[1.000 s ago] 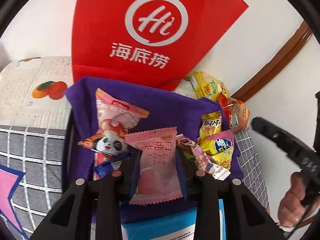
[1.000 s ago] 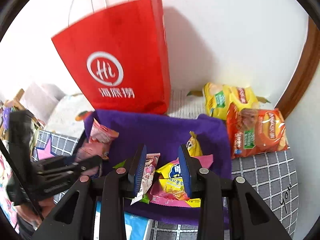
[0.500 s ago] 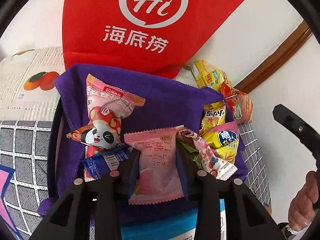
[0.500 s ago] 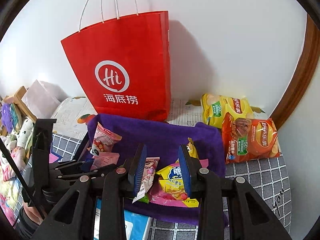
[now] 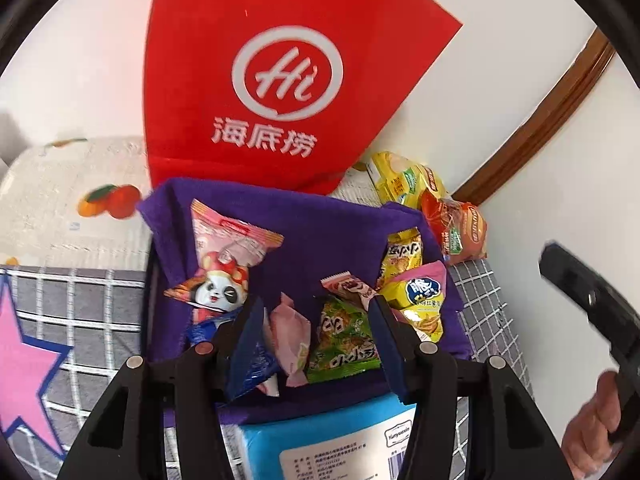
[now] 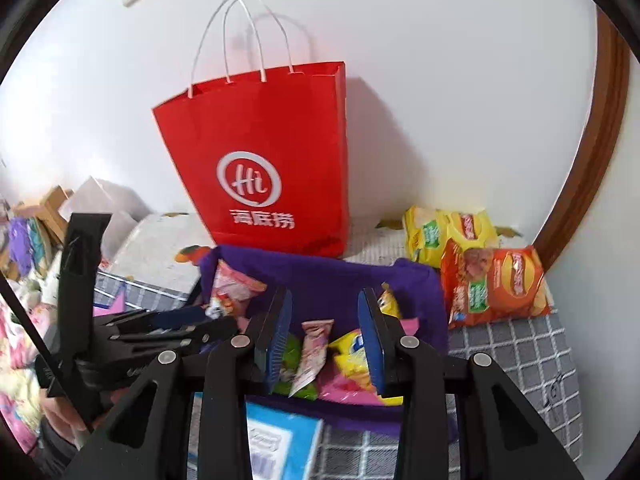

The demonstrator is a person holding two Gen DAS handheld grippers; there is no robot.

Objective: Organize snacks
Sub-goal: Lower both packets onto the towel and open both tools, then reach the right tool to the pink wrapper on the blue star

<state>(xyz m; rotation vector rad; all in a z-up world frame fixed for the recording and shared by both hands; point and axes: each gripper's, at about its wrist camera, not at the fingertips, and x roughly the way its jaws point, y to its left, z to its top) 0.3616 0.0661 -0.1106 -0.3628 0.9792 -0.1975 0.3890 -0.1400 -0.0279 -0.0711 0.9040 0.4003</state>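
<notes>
Left claw (image 5: 316,332) just opening, pink snack (image 5: 294,340) loose in purple bin (image 5: 320,220)

red paper bag (image 5: 280,92): top and handles cut off by the upper edge in the left wrist view.
blue packet (image 5: 332,440): just in front of the purple-lined basket (image 5: 328,224); near end cut off, small print unreadable.
pink wrapper (image 5: 294,340): motion-blurred inside the basket, print unreadable.
basket front wall: hidden behind the left gripper (image 5: 316,336).
clutter (image 6: 24,248): far left of the basket in the right wrist view; items too small to tell.
</notes>
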